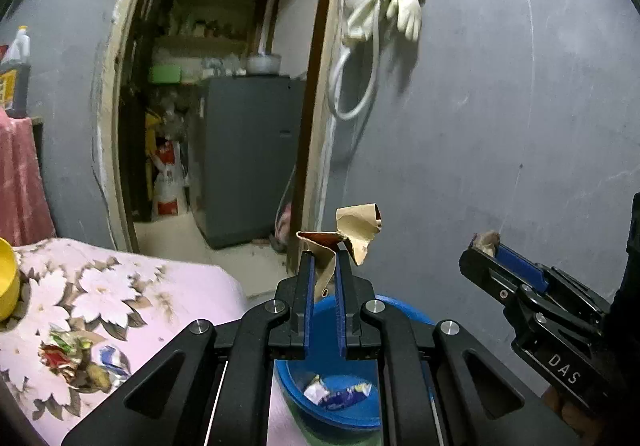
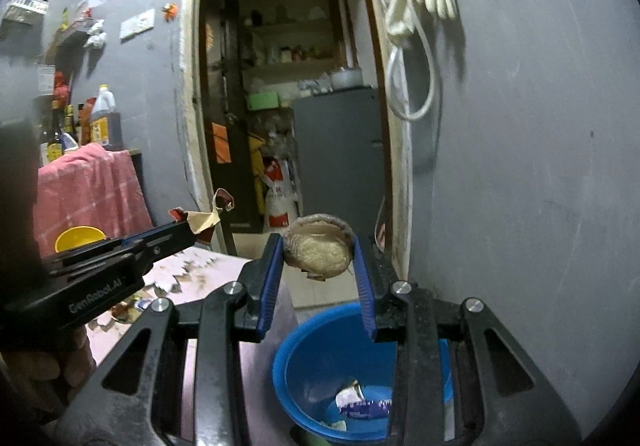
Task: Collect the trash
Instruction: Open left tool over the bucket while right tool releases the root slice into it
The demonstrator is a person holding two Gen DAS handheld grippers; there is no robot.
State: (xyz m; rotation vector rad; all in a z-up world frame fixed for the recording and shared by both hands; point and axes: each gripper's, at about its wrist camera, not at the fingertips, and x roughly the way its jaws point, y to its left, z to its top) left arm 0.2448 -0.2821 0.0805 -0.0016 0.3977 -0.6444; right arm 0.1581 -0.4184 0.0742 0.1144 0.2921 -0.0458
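Both grippers are carrying trash above the blue bin (image 2: 304,350). Left gripper (image 1: 325,258) is pinching a crumpled brown paper (image 1: 352,234) between its nearly pressed-together jaws, and right gripper (image 2: 318,246) is squeezing a round beige wad (image 2: 320,248). Inside the bin, some wrappers (image 2: 360,404) are already lying at the bottom. Beside the bin, on the flowered cloth (image 1: 168,286), more wrappers (image 1: 80,360) are waiting. I judge the task is about halfway: two pieces are near dropping, others are remaining.
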